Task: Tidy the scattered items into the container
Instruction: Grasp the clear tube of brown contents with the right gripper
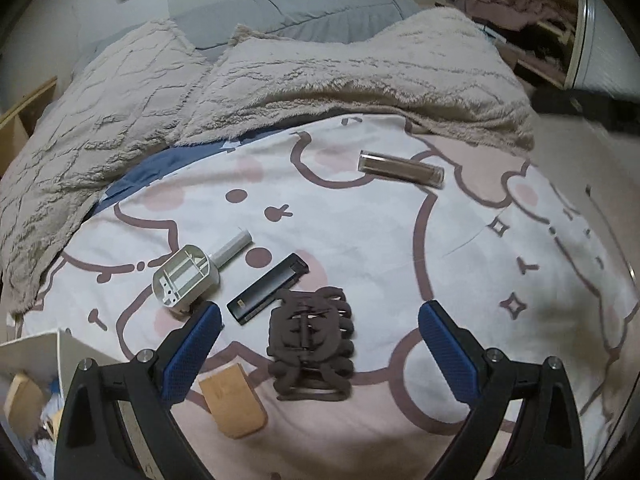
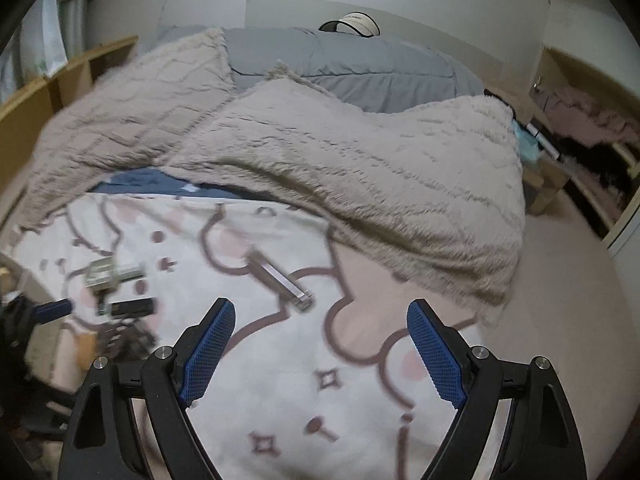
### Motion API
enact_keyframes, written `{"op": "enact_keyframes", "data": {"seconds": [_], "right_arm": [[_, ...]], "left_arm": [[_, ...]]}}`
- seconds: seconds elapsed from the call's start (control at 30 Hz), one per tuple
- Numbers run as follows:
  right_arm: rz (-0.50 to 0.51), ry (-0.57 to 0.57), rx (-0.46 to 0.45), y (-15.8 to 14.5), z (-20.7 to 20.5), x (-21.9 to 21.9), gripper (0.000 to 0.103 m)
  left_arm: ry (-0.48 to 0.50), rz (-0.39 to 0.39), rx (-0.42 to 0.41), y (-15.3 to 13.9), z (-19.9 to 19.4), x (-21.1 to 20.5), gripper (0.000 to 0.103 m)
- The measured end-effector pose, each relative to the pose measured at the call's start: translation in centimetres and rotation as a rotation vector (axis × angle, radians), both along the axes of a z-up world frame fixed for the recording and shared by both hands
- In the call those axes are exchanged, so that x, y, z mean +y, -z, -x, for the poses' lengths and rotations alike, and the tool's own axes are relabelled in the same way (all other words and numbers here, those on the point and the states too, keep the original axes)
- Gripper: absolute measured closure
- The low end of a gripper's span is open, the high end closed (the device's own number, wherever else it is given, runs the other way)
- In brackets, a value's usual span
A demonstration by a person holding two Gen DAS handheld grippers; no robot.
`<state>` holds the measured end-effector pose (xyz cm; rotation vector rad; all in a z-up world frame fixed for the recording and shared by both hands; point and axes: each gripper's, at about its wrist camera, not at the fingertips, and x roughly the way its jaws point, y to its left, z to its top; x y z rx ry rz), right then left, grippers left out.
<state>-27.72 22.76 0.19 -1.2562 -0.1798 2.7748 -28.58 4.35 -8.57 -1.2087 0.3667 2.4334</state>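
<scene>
Little looks done: with both the left gripper (image 1: 320,334) and right gripper (image 2: 320,336) fingers spread wide and empty, the hair claw (image 1: 312,344), lighter (image 1: 267,289), white part (image 1: 186,280), tube (image 1: 401,169) and tan piece (image 1: 234,402) lie on the bed (image 1: 380,240), while the container (image 1: 30,350) sits at lower left.

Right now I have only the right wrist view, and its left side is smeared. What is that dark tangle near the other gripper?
Observer: A dark brown hair claw clip. It lies flat on the bedspread between the open jaws of the left gripper, not gripped.
Reviewer: And the black bar beside it?
Observer: A slim black lighter, lying just beyond the clip.
Reviewer: Where is the container?
Observer: A white box sits at the lower left of the left wrist view, with a few things inside.
</scene>
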Motion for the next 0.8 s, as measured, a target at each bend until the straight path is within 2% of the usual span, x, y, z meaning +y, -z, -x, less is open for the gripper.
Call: {"op": "enact_keyframes", "data": {"seconds": [0.17, 0.3, 0.53, 0.63, 0.7, 0.8], "right_arm": [[-0.043, -0.037, 0.038, 1.3, 2.3, -0.3, 0.015], [-0.141, -0.042, 0.098, 3.2, 3.7, -1.0, 0.015], [-0.145, -0.005, 0.009, 7.5, 6.3, -0.2, 0.015], [-0.15, -0.01, 0.005, 8.6, 6.6, -0.2, 0.015], [-0.12, -0.028, 0.006, 9.2, 6.9, -0.2, 0.015], [-0.069, -0.064, -0.045, 10.3, 7.7, -0.4, 0.015]], "left_arm": [[0.011, 0.035, -0.028, 1.5, 0.8, -0.3, 0.003], [0.011, 0.033, -0.051, 2.5, 1.2, -0.8, 0.003], [0.028, 0.023, -0.121, 4.7, 1.4, -0.8, 0.003], [0.035, 0.03, -0.142, 5.3, 1.4, -0.7, 0.003], [0.035, 0.023, -0.157, 5.5, 1.4, -0.8, 0.003], [0.029, 0.004, -0.184, 5.8, 1.5, -1.0, 0.003]]}}
